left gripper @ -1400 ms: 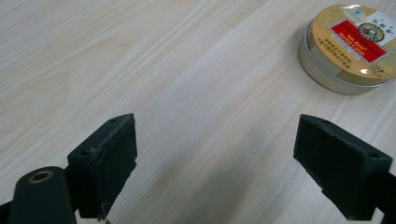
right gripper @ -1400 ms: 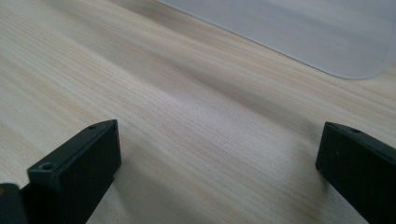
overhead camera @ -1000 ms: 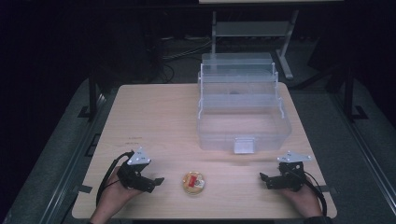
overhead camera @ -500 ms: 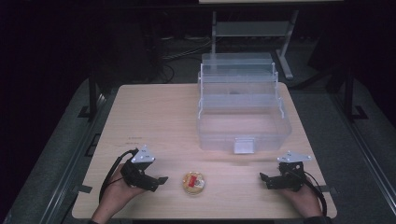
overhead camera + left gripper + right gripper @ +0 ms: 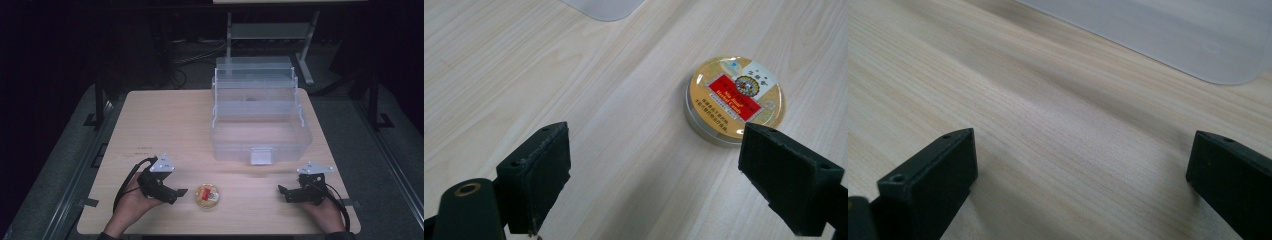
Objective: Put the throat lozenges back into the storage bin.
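We record the left hand-held gripper at the near left part of the tabletop, held low by a hand that enters from the bottom edge in the high view. Its jaws stand wide apart and grasp nothing. In the left gripper view the two black pads rise from the bottom corners with bare wood between them.

Just beyond that gripper we see a small round tin lying flat on the tabletop, near the front edge and roughly midway across it. The tin has a gold lid with a red label and a pale strip at one end; the print is too small for us to read. The tin lies ahead of the jaws, closer to the right-hand pad in the left gripper view, and is not touching either pad.

The right hand-held gripper sits at the near right part of the tabletop, well apart from the tin. Its jaws are also spread and empty; the right gripper view shows its pads over bare wood grain.

Farther back, toward the right half of the tabletop, stands a clear plastic box with stepped tiers open behind it and a latch on its front wall. A pale corner of the box shows at the top of the right gripper view.
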The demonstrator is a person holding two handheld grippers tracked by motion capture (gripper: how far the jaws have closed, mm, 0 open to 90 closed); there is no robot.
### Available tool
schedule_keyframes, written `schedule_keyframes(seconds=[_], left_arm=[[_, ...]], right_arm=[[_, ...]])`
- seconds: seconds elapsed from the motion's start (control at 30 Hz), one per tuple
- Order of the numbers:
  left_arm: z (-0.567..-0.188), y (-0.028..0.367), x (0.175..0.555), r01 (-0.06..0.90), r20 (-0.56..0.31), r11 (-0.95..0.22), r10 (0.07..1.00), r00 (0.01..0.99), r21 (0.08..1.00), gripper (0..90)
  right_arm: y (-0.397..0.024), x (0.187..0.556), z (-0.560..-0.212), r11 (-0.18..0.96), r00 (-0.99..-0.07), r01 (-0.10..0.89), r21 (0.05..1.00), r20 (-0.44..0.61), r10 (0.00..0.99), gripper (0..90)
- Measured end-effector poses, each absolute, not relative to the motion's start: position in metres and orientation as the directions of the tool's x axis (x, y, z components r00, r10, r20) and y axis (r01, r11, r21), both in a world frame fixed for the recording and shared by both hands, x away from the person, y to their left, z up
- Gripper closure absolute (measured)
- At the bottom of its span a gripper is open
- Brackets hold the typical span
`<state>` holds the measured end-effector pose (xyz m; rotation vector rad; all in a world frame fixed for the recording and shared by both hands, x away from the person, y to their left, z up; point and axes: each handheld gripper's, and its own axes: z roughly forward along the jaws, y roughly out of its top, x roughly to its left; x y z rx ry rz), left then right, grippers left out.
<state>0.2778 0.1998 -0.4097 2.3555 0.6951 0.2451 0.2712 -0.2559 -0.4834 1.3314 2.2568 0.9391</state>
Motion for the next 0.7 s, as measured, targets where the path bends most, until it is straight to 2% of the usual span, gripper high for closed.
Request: schedule_keyframes(seconds=[0.7], left_arm=[[-0.409, 0.168, 0.280, 0.380, -0.018, -0.695, 0.467, 0.884, 0.610, 12.8]], right_arm=[[-0.256, 0.271, -0.483, 0.336, -0.494, 0.633, 0.697, 0.029, 0.869, 0.0]])
